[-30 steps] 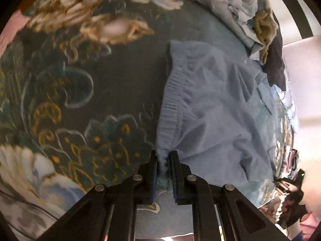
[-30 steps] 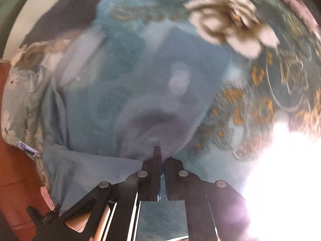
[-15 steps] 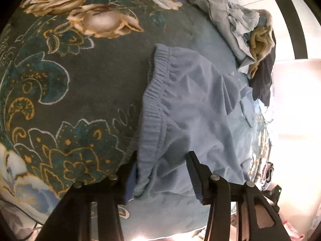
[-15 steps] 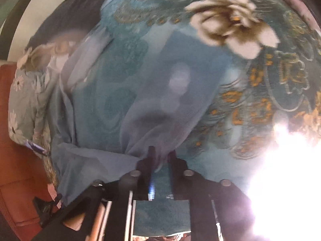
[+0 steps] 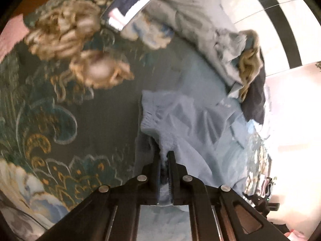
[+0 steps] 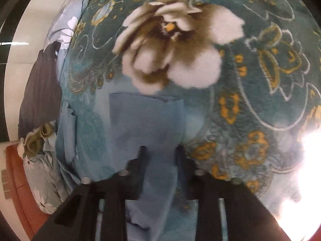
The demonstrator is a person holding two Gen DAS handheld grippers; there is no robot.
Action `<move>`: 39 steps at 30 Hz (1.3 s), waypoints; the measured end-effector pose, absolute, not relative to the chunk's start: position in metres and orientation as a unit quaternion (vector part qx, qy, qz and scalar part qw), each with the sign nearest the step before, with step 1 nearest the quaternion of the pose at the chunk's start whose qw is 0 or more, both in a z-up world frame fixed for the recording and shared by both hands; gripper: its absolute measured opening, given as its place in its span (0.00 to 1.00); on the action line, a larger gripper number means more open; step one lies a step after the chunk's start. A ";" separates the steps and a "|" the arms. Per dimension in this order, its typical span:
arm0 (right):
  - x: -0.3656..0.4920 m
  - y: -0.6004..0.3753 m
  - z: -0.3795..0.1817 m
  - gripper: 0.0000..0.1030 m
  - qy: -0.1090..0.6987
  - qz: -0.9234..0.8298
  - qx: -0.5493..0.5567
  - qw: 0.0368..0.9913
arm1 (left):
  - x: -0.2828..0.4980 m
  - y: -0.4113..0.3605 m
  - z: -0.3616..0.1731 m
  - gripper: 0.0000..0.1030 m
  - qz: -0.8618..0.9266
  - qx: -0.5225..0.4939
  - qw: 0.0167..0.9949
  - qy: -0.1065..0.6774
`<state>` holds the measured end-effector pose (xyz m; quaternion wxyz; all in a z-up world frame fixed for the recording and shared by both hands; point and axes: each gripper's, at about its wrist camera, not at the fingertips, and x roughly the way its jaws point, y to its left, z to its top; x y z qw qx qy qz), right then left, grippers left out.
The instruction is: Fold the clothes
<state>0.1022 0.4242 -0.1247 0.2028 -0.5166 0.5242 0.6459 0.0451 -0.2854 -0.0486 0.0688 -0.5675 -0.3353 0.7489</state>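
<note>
Across the bed, a teal floral blanket [image 5: 60, 120] fills most of both views, with a pile of other clothes [image 5: 236, 60] at the upper right of the left view. Centre-right lie the light blue shorts [image 5: 200, 132], thin, soft and limp; I'd take them by the thicker gathered waistband. Left gripper [image 5: 165, 158] is clenched on that waistband; right gripper [image 6: 160, 152] stands spread over a flat leg.

We see blown-out glare at the right edges, soft motion blur throughout, and dark fisheye-bent corners.
</note>
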 end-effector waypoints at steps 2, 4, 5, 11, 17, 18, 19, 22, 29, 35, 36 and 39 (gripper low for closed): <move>0.097 0.421 -0.112 0.03 0.518 0.660 -0.509 0.191 | 0.043 -0.290 -0.037 0.06 0.755 -0.556 0.077 -0.338; 0.096 0.420 -0.083 0.03 0.507 0.686 -0.488 0.184 | 0.041 -0.294 -0.026 0.06 0.762 -0.544 0.085 -0.341; 0.102 0.419 -0.064 0.03 0.509 0.701 -0.460 0.192 | 0.045 -0.296 -0.024 0.06 0.760 -0.546 0.087 -0.341; 0.115 0.419 0.017 0.03 0.459 0.757 -0.410 0.221 | 0.075 -0.315 -0.047 0.06 0.735 -0.581 0.043 -0.346; 0.018 0.428 -0.069 0.03 0.406 0.705 -0.528 0.245 | 0.061 -0.324 -0.080 0.06 0.731 -0.597 0.012 -0.329; -0.001 0.428 -0.087 0.03 0.392 0.695 -0.550 0.248 | 0.056 -0.322 -0.082 0.06 0.733 -0.598 0.014 -0.325; -0.016 0.426 -0.099 0.04 0.384 0.689 -0.564 0.245 | 0.052 -0.321 -0.084 0.06 0.734 -0.599 0.015 -0.320; -0.036 0.417 -0.104 0.07 0.399 0.702 -0.556 0.197 | 0.047 -0.321 -0.085 0.06 0.732 -0.604 0.015 -0.316; 0.036 0.428 -0.076 0.36 0.415 0.717 -0.519 0.210 | 0.056 -0.323 -0.088 0.06 0.722 -0.605 0.002 -0.335; 0.064 0.435 -0.118 0.36 0.470 0.672 -0.536 0.199 | 0.054 -0.321 -0.088 0.06 0.721 -0.606 -0.011 -0.336; 0.063 0.435 -0.122 0.36 0.482 0.668 -0.528 0.205 | 0.050 -0.320 -0.085 0.06 0.724 -0.604 -0.010 -0.333; 0.054 0.434 -0.121 0.00 0.487 0.665 -0.524 0.216 | 0.037 -0.314 -0.071 0.06 0.736 -0.595 -0.003 -0.321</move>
